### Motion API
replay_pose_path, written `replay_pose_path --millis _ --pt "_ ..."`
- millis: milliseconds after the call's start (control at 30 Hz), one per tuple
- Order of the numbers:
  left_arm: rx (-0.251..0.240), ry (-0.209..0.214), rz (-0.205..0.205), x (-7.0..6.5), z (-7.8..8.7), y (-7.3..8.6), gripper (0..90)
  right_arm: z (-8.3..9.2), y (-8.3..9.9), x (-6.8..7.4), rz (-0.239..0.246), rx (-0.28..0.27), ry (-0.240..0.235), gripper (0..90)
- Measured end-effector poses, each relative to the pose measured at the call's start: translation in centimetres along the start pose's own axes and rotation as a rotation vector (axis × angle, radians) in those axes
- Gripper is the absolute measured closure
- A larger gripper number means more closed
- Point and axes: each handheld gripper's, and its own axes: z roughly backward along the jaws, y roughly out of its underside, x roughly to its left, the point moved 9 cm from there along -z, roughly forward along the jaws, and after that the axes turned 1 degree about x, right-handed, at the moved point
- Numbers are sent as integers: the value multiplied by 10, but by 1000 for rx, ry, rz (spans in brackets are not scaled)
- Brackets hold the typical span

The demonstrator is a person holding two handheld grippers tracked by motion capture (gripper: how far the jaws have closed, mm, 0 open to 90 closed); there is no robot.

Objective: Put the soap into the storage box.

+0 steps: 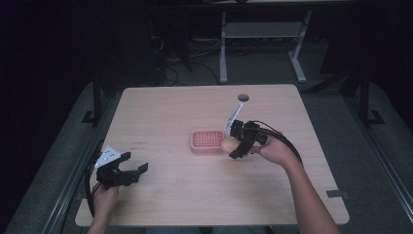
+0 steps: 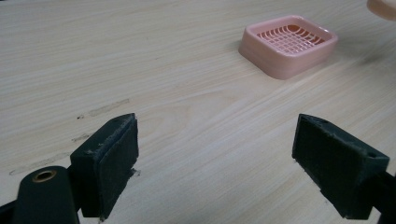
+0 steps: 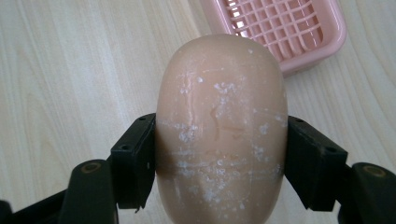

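Observation:
A peach-coloured oval soap bar [image 3: 222,126] with white scuff marks is clamped between the jaws of my right gripper [image 3: 219,163], held above the table. In the high view the soap [image 1: 227,145] hangs just right of a pink soap dish [image 1: 207,141] with a grid bottom. The dish [image 3: 285,28] lies beyond the bar, a little to its right. My left gripper [image 1: 132,165] rests low near the table's front left, open, nothing between its pads [image 2: 109,163]. The dish [image 2: 288,44] is well ahead of it, to the right.
The wooden table [image 1: 204,195] has a round cable hole [image 1: 243,97] near its far edge. Faint scuff marks [image 2: 100,109] mark the wood ahead of the left gripper. A white desk frame [image 1: 263,34] stands on the floor beyond the table.

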Motion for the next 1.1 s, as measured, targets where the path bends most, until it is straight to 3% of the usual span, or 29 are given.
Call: replay_pose_path --millis 1100 --pt "2 2 -4 0 0 0 142 -1 -24 -10 26 14 -1 318"
